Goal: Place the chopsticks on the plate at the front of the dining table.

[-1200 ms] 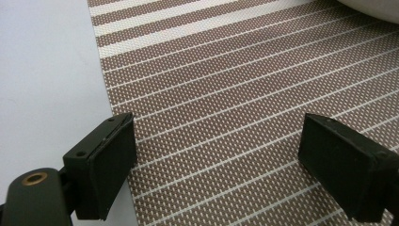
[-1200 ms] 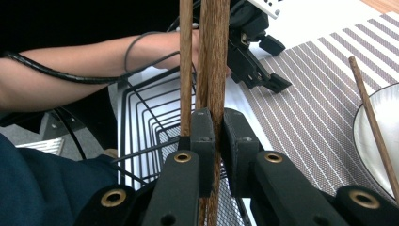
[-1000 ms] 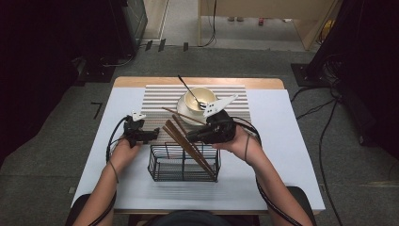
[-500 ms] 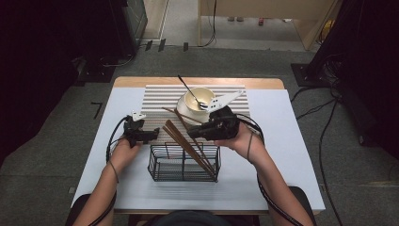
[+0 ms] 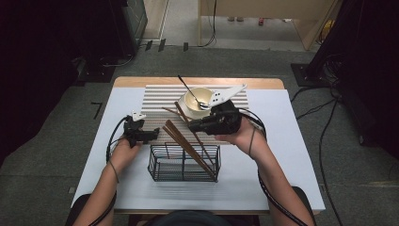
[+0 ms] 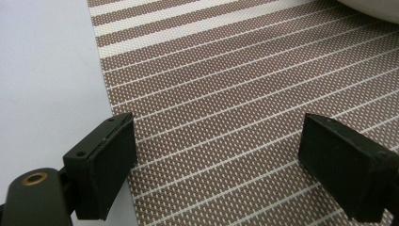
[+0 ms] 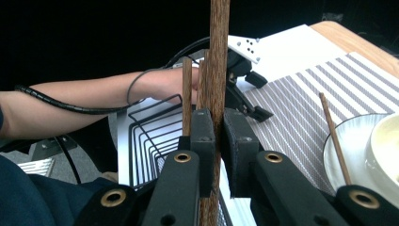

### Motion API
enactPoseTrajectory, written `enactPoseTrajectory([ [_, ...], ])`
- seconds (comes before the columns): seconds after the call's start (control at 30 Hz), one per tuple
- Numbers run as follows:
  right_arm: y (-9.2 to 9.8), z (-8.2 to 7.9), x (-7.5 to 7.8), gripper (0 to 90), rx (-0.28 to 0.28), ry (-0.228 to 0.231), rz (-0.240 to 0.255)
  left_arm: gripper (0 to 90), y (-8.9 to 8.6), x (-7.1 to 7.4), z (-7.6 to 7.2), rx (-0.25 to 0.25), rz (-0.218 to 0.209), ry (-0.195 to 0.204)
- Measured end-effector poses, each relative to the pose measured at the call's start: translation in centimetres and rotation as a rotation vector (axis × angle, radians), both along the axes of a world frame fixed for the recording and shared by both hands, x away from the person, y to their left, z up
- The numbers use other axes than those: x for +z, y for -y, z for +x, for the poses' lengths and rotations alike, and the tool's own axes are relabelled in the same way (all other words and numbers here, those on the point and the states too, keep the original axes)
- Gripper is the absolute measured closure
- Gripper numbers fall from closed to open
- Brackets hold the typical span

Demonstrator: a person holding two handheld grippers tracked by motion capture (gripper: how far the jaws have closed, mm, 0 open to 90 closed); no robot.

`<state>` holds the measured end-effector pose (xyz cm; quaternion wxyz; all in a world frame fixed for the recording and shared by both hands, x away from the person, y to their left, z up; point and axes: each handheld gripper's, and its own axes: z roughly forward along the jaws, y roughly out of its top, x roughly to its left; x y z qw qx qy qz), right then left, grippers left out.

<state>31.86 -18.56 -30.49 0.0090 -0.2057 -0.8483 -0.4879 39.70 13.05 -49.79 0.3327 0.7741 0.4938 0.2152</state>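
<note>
Setting: dim room, grey floor, a white-covered tabletop (image 5: 282, 141) carrying a brown-and-white striped mat (image 6: 226, 94). Item one: right hand-held gripper (image 7: 218, 136), jaws pressed together on a dark wooden chopstick (image 7: 219, 56), pinched partway along its length with the shaft running on past both jaws. Beyond its jaws lie further chopsticks (image 5: 181, 141), leaning in a black wire basket (image 5: 183, 165); off to its side, one loose chopstick (image 7: 335, 136) rests against the rim of a cream bowl (image 5: 200, 101) that holds a metal spoon (image 5: 188, 89). Item two: left hand-held gripper (image 6: 216, 165), jaws spread with nothing between them, poised low over the mat beside the basket. Risks, as judged: the grip is narrow, so the stick may pivot or slide out if swung quickly; its lower end could snag a basket wire or drag neighbouring sticks; a wide sweep toward the bowl might knock the spoon or the loose stick.
</note>
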Motion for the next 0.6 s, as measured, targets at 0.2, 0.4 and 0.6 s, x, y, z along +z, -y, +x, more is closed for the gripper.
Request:
enactPoseTrajectory([
  [0.2, 0.1, 0.4, 0.8, 84.5, -0.008, 0.002, -0.001, 12.3, 0.0, 0.0, 0.0, 0.000, -0.001, 0.000],
  [0.4, 0.1, 0.8, 1.6, 84.5, -0.014, 0.004, -0.011, 12.3, 0.0, 0.0, 0.0, 0.000, -0.001, 0.000],
  [0.6, -0.1, 1.2, 2.3, 84.5, -0.012, 0.005, -0.015, 12.3, 0.0, 0.0, 0.0, 0.000, 0.000, 0.000],
])
